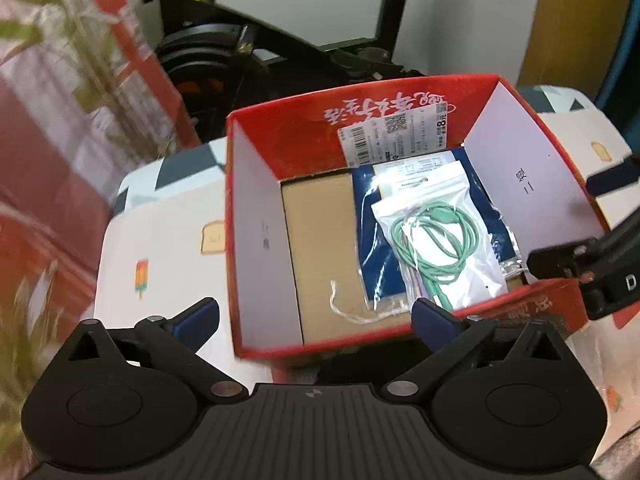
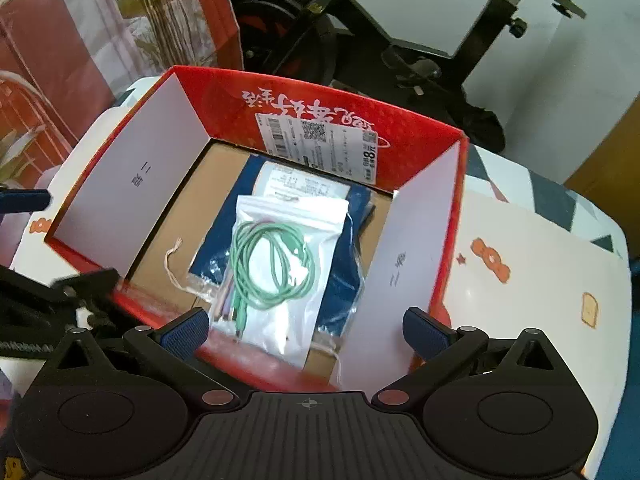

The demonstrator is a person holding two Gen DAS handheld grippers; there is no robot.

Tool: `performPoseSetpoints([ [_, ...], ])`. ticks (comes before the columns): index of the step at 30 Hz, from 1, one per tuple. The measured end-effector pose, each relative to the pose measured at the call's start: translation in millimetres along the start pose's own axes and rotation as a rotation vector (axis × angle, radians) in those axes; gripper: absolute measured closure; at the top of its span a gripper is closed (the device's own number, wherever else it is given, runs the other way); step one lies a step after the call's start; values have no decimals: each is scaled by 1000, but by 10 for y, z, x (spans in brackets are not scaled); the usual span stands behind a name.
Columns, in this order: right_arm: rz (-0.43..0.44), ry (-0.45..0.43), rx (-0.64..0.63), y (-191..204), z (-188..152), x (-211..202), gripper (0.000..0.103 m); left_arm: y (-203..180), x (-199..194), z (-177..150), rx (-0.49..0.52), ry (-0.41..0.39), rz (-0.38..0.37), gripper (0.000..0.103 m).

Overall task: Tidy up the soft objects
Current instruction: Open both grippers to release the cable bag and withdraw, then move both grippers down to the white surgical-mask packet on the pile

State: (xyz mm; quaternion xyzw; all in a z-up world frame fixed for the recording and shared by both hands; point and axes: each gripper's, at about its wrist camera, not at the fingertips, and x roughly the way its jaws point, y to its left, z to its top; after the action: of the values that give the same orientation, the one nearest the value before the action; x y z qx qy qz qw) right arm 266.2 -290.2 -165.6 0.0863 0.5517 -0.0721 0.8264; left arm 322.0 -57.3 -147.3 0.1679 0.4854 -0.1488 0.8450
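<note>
An open red box with white side flaps stands on the table. On its cardboard floor lies a blue packet, and a clear zip bag holding a coiled green cable rests on top of it. My left gripper hangs open over the box's near edge, nothing between its blue pads. My right gripper is also open above the near edge, over the bag's lower end without touching it. In the left wrist view, one of the right gripper's fingers shows at the box's right side.
The box sits on a white tablecloth with small cartoon prints. A black exercise bike stands behind the table. A plant and red-patterned curtain are at the left. A loose bit of string lies on the box floor.
</note>
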Motion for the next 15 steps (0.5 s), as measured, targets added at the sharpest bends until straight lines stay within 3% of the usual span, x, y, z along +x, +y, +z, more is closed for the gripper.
performPoseSetpoints([
  [15, 29, -14, -2, 112, -666, -423, 0, -257, -478, -686, 0, -7, 7, 0],
])
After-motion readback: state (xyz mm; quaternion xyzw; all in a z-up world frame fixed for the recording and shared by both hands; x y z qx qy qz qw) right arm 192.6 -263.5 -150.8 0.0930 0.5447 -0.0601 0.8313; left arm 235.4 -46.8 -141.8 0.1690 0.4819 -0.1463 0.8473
